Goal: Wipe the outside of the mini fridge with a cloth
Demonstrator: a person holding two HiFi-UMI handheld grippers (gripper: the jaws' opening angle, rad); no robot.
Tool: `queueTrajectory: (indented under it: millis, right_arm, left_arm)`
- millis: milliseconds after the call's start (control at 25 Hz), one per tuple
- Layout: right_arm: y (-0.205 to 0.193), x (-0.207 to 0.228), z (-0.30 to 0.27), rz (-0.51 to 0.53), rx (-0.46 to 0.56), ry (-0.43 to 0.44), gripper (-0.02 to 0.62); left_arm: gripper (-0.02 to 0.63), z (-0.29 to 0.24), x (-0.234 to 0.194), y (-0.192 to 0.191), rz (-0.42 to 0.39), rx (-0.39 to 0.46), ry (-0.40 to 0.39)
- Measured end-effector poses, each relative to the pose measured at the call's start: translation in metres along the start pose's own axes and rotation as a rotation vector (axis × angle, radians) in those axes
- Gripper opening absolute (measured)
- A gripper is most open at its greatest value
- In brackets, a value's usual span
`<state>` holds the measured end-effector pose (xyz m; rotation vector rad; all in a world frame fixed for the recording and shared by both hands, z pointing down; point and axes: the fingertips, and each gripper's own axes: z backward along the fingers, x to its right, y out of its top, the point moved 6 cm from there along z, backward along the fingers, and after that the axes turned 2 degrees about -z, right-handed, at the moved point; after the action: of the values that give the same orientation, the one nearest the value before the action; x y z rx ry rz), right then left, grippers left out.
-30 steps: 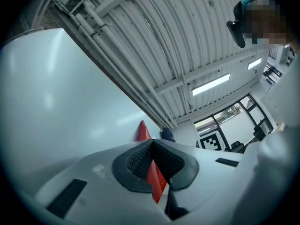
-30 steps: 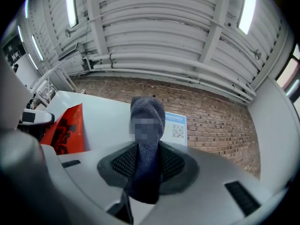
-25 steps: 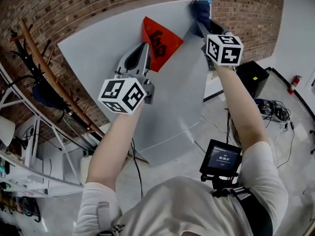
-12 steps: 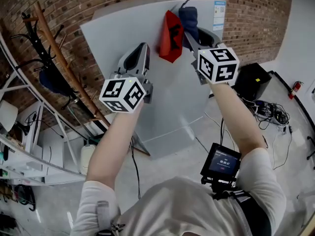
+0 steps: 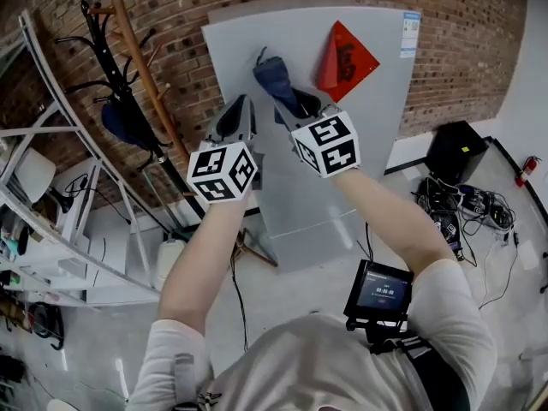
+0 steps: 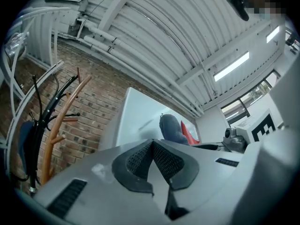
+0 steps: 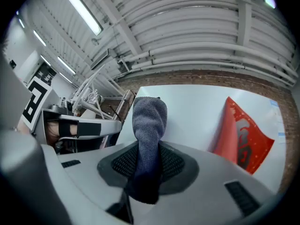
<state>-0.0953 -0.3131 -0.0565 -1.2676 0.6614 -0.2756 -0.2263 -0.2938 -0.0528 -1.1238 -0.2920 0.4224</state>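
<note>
- Right claw [image 7: 147, 165] is clamped on the cloth [image 7: 149, 123]. The blue-grey fabric pokes out past the tips in a bunched roll, so there's plenty to wipe with.
- The fridge [image 5: 368, 144] is dead ahead of that claw, grey face toward it. The cloth's end looks to be on the panel or just off it, up in the top-left part. I honestly can't tell if it's pressing.
- Left claw [image 6: 152, 146] is pinched together on nothing. It hangs just left of the right claw, near the fridge's left edge, doing no work.
- A red paper [image 5: 345, 56] is stuck on the same face, off to the right of the right claw. One side seems to lift off the panel.
- How I'd do this stroke:
  - Lean in enough that the roll flattens against the panel, so fabric does the rubbing and not just the tip.
  - Only cloth should touch, with the hard claw tips off the paint.
  - Grip firm, since a dragging cloth wants to slide out between the pads.
  - Long overlapping passes, top down, so no strips get skipped.
  - Go easy round the red paper, or it'll probably peel.
- A coat rack [image 5: 128, 58] stands left of the left claw, so watch it when doing that side.
- No visible dirt, so how much is done is anyone's guess.
</note>
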Motion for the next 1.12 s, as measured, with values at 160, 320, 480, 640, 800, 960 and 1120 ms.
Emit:
queueTrajectory:
  millis: [160,320,480,640,800,960,1120]
  right_arm:
    - [-0.01,-0.04,-0.023,-0.011,-0.012,0.027,0.11]
    - [-0.015,-0.066,-0.038,-0.01,-0.022,0.036,0.11]
    - [-0.022,-0.074,-0.052,-0.03,-0.052,0.015,0.11]
    - [-0.025,-0.071,-0.051,-0.045,-0.057,-0.009,0.11]
    - [-0.029,-0.055,-0.043,-0.033,-0.07,-0.037,0.11]
    - [-0.039,-0.024,-0.028,-0.019,-0.081,-0.079,0.11]
    - [-0.047,0.009,-0.011,-0.008,-0.09,-0.115,0.11]
  left_arm:
    - [0.003,0.025,-0.021,-0.003,-0.005,-0.027,0.043]
    - [0.003,0.045,-0.036,-0.003,-0.01,-0.039,0.067]
    - [0.003,0.058,-0.045,-0.007,-0.004,-0.06,0.081]
    - [0.003,0.063,-0.045,-0.011,-0.001,-0.076,0.07]
    - [0.003,0.054,-0.034,-0.013,0.001,-0.08,0.049]
    - [0.003,0.038,-0.013,-0.017,0.005,-0.067,0.021]
    - [0.003,0.016,0.011,-0.027,0.017,-0.068,-0.006]
